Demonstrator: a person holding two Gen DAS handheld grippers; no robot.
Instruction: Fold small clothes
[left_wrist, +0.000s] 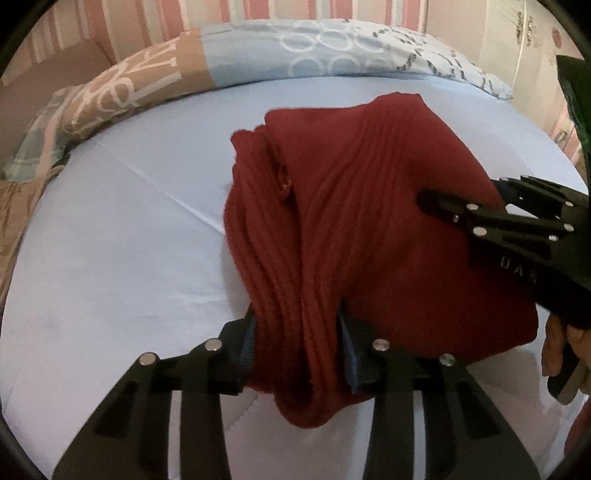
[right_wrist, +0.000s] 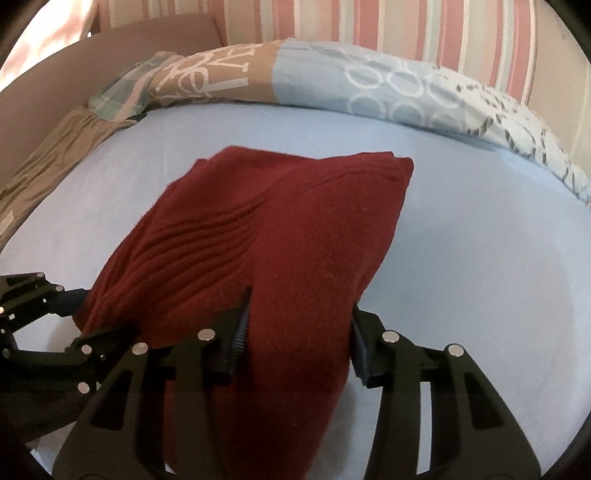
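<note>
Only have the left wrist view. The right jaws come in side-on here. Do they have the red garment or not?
Observer: Yes. In the right wrist view the garment fills the gap of the right gripper, and both pads touch it.
Operator: Where on it do they bite?
Observer: At its right side. The right pad sits against the garment's right edge.
Operator: Does it end at the jaws?
Observer: No. A wide flap runs on past the jaws toward the camera.
</note>
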